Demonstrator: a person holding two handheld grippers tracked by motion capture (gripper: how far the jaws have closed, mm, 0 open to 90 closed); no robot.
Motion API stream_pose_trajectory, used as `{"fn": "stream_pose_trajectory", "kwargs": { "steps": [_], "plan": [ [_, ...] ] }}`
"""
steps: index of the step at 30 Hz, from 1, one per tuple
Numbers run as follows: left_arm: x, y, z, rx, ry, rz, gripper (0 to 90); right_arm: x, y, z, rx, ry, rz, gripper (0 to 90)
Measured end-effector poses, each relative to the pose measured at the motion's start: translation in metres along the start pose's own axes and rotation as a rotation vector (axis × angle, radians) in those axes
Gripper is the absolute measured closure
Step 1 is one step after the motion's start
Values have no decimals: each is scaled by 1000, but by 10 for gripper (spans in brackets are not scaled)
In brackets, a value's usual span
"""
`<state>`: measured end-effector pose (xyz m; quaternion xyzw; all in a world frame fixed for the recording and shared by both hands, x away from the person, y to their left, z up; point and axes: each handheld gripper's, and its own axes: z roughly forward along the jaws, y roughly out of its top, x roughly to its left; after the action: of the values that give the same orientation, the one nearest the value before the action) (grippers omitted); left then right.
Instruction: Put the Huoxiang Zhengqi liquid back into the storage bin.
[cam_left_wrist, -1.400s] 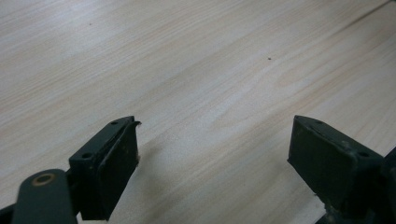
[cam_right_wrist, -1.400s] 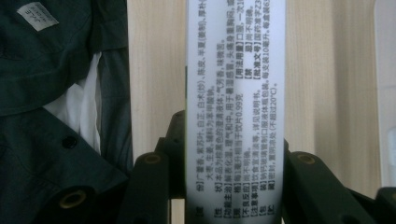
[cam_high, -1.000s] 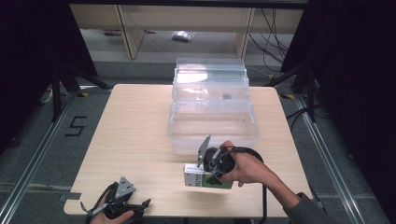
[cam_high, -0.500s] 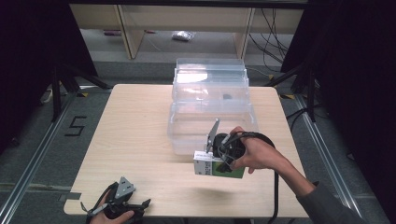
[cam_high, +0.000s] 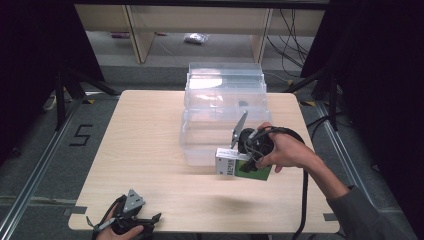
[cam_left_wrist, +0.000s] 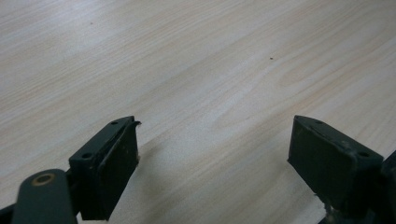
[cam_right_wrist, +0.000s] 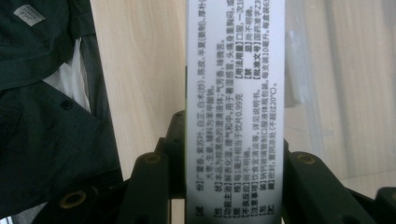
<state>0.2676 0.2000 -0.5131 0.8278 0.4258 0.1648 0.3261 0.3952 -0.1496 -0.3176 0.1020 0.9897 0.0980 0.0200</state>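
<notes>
We see the right gripper (cam_high: 239, 159) clamped on a green and white box (cam_high: 243, 169) — its jaws press both sides of the printed white panel in the right gripper view. The box hangs above the wooden table (cam_high: 150, 145), just in front of the clear plastic bins (cam_high: 222, 107). Down at the near left corner, the left gripper (cam_high: 131, 220) rests low over bare wood — jaws spread wide, holding nothing.
</notes>
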Motion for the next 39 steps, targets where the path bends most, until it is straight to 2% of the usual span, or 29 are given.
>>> {"fn": "stream_pose_trajectory", "kwargs": {
  "steps": [2, 5, 6, 8, 9, 11, 13, 15, 16, 19, 20, 23, 24, 26, 27, 28, 30, 33, 35, 36, 37, 39],
  "plan": [
    [0, 0, 0, 0, 6, -2, 154, -6, -4, -7, -15, 1, 13, 651],
    [0, 0, 0, 3, 1, 3, 154, -10, -6, -10, -27, -6, 6, 652],
    [0, 0, 0, 0, 2, -2, 154, -9, -7, -15, -16, -13, 59, 652],
    [1, 0, 0, 4, 3, 3, 154, -12, -8, -17, -19, -16, 59, 651],
    [1, 0, -1, 10, -1, 7, 154, -16, -10, -18, -34, -18, 33, 652],
    [0, 0, 1, -2, 3, -4, 154, -21, -12, -22, -45, -27, 38, 652],
    [0, 0, 1, 0, 19, -3, 154, -28, -14, -27, -65, -30, 51, 652],
    [1, 0, 0, 7, 5, 5, 154, -31, -16, -29, -64, -39, 54, 652],
    [1, 0, 1, 5, 8, 1, 154, -32, -16, -30, -71, -30, 82, 652],
    [1, 0, 0, 8, 11, 1, 154, -42, -18, -33, -75, -35, 82, 653],
    [1, 0, 0, 9, 0, 4, 154, -44, -19, -34, -70, -38, 108, 653],
    [1, 0, 0, 8, -3, 5, 154, -54, -21, -37, -78, -43, 115, 653],
    [1, 0, 0, 8, 0, 4, 154, -60, -22, -37, -75, -50, 130, 653],
    [1, 0, 0, 7, -2, 4, 154, -63, -22, -38, -71, -50, 141, 653],
    [1, 0, 0, 10, -7, 6, 154, -66, -23, -38, -76, -56, 135, 653],
    [0, 0, 2, -1, 13, -5, 154, -68, -23, -38, -74, -60, 155, 653],
    [1, 0, 0, 7, 7, 6, 154, -78, -23, -38, -69, -66, 152, 653],
    [1, 0, 1, 4, 9, 2, 154, -84, -23, -35, -73, -63, 149, 653],
    [1, 0, 0, 10, -7, 6, 154, -90, -23, -31, -68, -70, 181, 653],
    [1, 0, 0, 10, -4, 5, 154, -90, -23, -31, -68, -70, 181, 653],
    [1, 0, 1, 6, 5, 2, 154, -97, -24, -28, -69, -75, 171, 652],
    [0, 0, 0, 9, -8, 4, 154, -99, -24, -27, -74, -77, 172, 652]
  ]
}}
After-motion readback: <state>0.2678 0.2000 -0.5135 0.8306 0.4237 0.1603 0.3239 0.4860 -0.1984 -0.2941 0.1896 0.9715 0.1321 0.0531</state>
